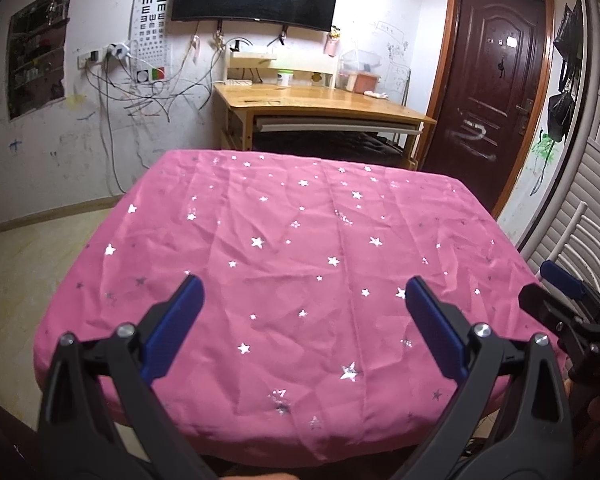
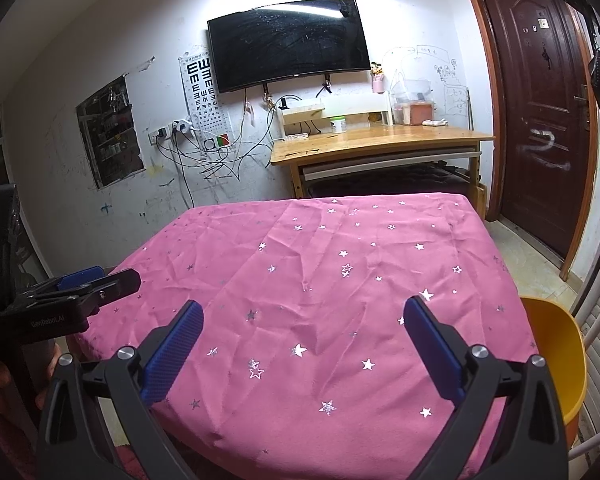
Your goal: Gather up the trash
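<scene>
You held both grippers level above the near edge of the table, side by side and apart from each other, which looked like a ready stance: from there each camera took in the whole tabletop. Your left gripper [image 1: 302, 300] had its jaws spread wide with nothing between the blue pads, and your right gripper [image 2: 302, 324] was the same, wide apart and empty.

The pink cloth [image 1: 292, 248] with silver stars covered the table fully and lay wrinkled but bare; I could find no trash on it in either view. No scrap, wrapper or crumpled paper showed anywhere on the cloth, so the thing you were to collect was either out of view or already gone.

The yellow bin [image 2: 556, 356] stood just beside the table's right edge, low and close to your right gripper, a sensible spot for dropping things off that side. What lay inside it was hidden from both cameras. The wooden desk [image 2: 380, 140] stood well behind, against the wall.
</scene>
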Demonstrator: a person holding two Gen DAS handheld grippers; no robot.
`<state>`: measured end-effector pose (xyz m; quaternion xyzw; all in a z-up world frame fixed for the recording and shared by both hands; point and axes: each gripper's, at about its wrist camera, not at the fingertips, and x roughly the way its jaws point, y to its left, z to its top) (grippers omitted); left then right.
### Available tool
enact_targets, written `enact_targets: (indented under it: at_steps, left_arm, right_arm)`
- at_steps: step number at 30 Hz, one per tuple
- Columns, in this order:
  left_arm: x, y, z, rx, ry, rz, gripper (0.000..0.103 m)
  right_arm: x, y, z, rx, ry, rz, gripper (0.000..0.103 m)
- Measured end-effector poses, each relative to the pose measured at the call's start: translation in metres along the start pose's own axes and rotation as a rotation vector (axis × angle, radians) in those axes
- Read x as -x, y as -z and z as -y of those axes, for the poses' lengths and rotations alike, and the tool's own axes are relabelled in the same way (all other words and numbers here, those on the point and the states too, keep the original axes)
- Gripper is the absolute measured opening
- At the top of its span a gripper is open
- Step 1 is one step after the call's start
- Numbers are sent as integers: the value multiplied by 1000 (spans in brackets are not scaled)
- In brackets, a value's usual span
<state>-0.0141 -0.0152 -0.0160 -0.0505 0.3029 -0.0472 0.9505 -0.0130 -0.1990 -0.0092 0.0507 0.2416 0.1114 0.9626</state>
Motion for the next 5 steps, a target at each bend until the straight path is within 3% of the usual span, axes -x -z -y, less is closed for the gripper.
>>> enact_targets:
  at_steps: [5]
  left_arm:
    - [-1,-1,0,1,-5,1,96]
  right_arm:
    - [0,0,0,0,-1,-1,94]
